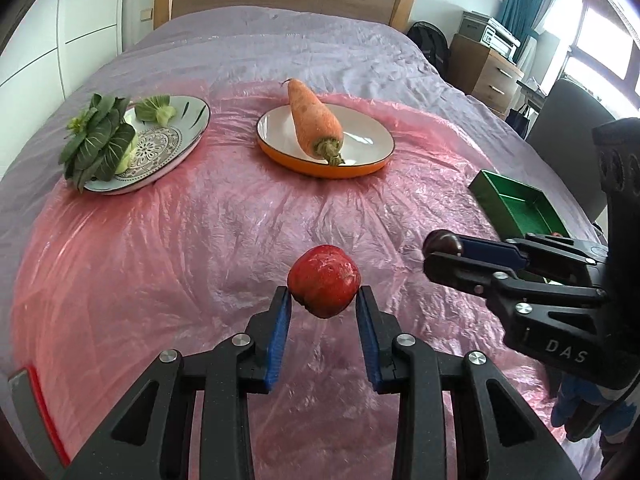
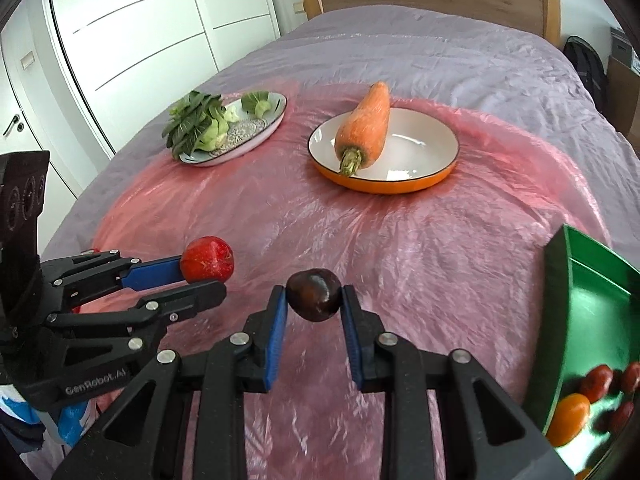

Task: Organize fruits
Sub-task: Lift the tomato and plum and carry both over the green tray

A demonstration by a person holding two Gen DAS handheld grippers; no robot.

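Left claw: the left claw (image 1: 323,294) grips a red fruit (image 1: 324,280) between its blue pads (image 1: 280,340), held above the pink plastic sheet (image 1: 180,260); in the right wrist view the same claw (image 2: 206,276) shows at 9 o'clock with the red fruit (image 2: 207,265) at its tip.
Right claw: the right claw (image 2: 314,294) is clamped on a dark plum-like fruit (image 2: 315,294), also off the sheet; in the left wrist view it (image 1: 438,250) reaches in from 3 o'clock.
Green tray: the green tray (image 2: 592,300) sits at 4 o'clock of the right wrist view, with an orange fruit (image 2: 568,420) and small red fruits (image 2: 598,382) inside.
Orange dish: the orange-rimmed dish (image 1: 372,140) at 12 o'clock carries a carrot (image 1: 314,120), its tip overhanging the far rim.
Patterned plate: the patterned plate (image 1: 192,120) at 10 o'clock holds leafy greens (image 1: 100,140).
Surface: everything lies on a bed (image 1: 260,40) with a lilac cover.
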